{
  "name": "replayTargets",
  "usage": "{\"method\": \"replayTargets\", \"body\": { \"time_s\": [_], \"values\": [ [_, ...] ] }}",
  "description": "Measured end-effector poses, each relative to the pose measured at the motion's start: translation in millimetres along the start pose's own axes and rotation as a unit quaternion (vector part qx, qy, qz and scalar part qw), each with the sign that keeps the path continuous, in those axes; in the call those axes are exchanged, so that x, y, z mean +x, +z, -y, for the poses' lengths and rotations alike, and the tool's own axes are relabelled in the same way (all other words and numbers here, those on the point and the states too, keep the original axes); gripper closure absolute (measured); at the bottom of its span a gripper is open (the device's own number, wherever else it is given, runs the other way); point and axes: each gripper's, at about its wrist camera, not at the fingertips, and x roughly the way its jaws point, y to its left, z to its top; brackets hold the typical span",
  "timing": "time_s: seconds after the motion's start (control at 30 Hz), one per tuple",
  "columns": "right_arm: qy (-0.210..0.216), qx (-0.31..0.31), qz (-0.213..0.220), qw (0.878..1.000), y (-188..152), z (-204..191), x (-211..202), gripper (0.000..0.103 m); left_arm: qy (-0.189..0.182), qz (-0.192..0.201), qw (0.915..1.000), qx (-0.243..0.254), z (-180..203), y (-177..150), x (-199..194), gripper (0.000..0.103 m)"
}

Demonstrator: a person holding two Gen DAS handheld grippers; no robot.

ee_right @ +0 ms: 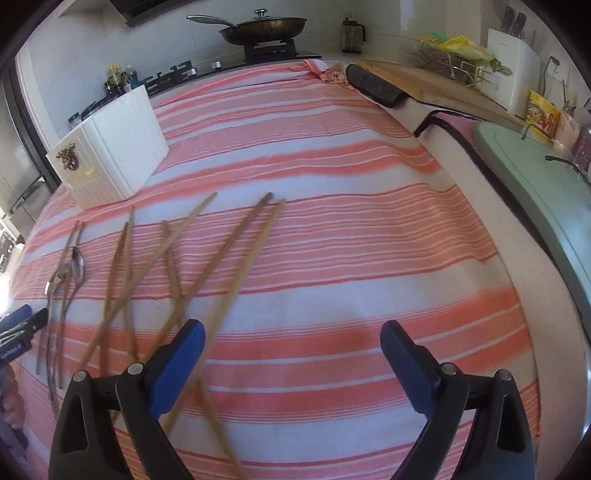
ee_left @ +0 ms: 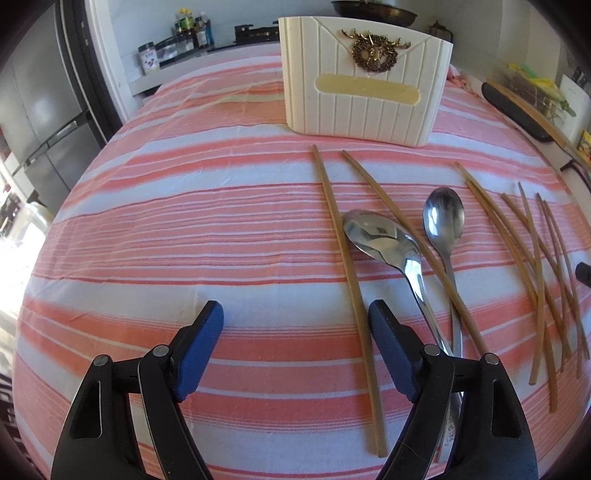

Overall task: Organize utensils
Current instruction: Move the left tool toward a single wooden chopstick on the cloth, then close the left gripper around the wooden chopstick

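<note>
A cream ribbed utensil holder with a gold stag emblem stands upright at the far side of the striped cloth; it also shows in the right wrist view. Two steel spoons lie before it, crossed by wooden chopsticks. Several more chopsticks lie scattered to the right, and they show in the right wrist view. My left gripper is open and empty, just left of the spoons. My right gripper is open and empty, right of the chopstick pile.
A pink and white striped cloth covers the counter. A stove with a lidded pan stands behind it. A cutting board, a knife block and a pale green sink cover are on the right. A fridge stands at left.
</note>
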Motion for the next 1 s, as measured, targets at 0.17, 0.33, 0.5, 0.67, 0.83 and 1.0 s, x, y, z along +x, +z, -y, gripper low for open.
{"method": "replayTargets", "body": {
  "time_s": [0.17, 0.33, 0.5, 0.67, 0.83, 1.0],
  "values": [
    [-0.045, -0.017, -0.015, 0.999, 2, -9, 16, 0.005, -0.012, 0.0, 0.9999, 0.012, -2, -3, -5, 0.043],
    [-0.05, -0.037, -0.021, 0.998, -6, 12, 13, 0.006, 0.003, 0.003, 0.9995, 0.031, 0, -6, -10, 0.097],
    [-0.033, -0.064, -0.014, 0.997, -15, 23, 2, 0.026, 0.03, 0.004, 0.9995, 0.006, -17, -15, -14, 0.098],
    [-0.036, -0.096, -0.015, 0.995, -18, 24, -8, 0.078, 0.074, -0.01, 0.9959, -0.051, -57, -27, -21, 0.098],
    [-0.063, -0.089, -0.016, 0.994, -21, 37, -14, 0.078, 0.042, -0.009, 0.9977, -0.053, -78, -33, -23, 0.081],
    [-0.026, -0.097, 0.01, 0.995, -25, 36, -15, 0.044, 0.034, -0.001, 0.997, -0.069, -96, -38, -15, 0.016]
  ]
}}
